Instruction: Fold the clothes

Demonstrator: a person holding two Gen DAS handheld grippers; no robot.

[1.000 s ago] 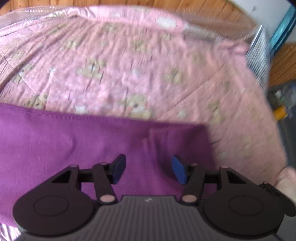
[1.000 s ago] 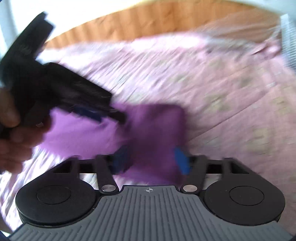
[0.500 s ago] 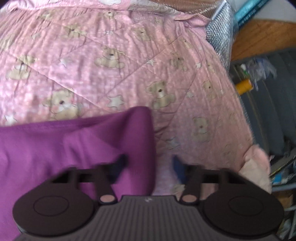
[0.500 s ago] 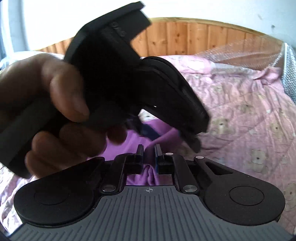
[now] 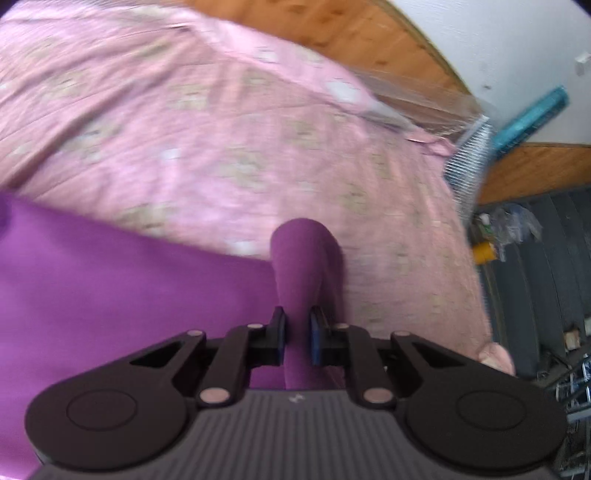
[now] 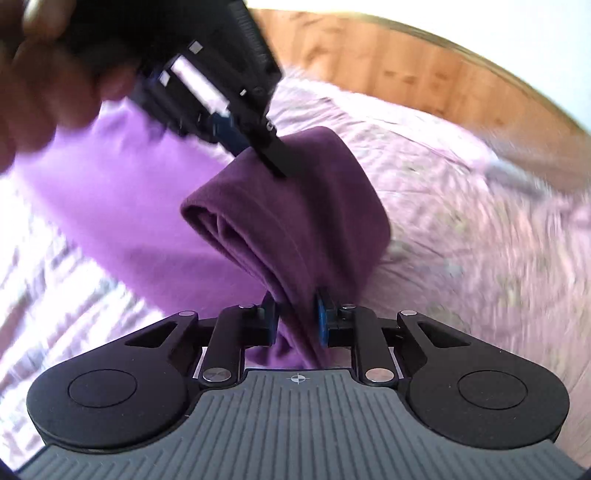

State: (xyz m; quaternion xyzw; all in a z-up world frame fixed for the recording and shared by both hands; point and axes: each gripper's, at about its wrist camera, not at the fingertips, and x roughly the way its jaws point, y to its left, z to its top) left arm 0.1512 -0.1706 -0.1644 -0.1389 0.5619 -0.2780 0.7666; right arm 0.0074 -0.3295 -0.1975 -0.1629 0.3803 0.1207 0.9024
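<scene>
The purple garment (image 5: 110,280) lies spread on the pink teddy-bear quilt (image 5: 229,147) of the bed, filling the lower left of your left wrist view. A bunched fold of it rises ahead of your left claw (image 5: 298,334), whose blue pads (image 5: 317,338) have just been closing and now clamp that fold between them. Past the quilt's far edge you see the wooden headboard (image 5: 351,33), a white wall (image 5: 517,44) and a teal roll (image 5: 532,118) leaning at upper right. To the right of the bed stand dark shelves (image 5: 535,280) holding a yellow spool (image 5: 484,253) and clear plastic wrapping. Most of this view is blurred, so the quilt's print is hard to read.

In your right wrist view, the same garment (image 6: 122,206) drapes across the quilt (image 6: 461,229) from upper left toward the centre, with a thick rolled fold lifted off it. Your right claw (image 6: 295,319) is clamped on the near end of that fold, with fabric pinched between its pads (image 6: 322,321) after the jaws have just eased slightly wider. At upper left your left hand (image 6: 40,85) holds the other tool, and your left claw (image 6: 255,147) grips the far end of the same fold, so the cloth hangs between the two claws above the bed. The wooden headboard (image 6: 424,70) curves along the top right, and the quilt around it is streaked with blur.
</scene>
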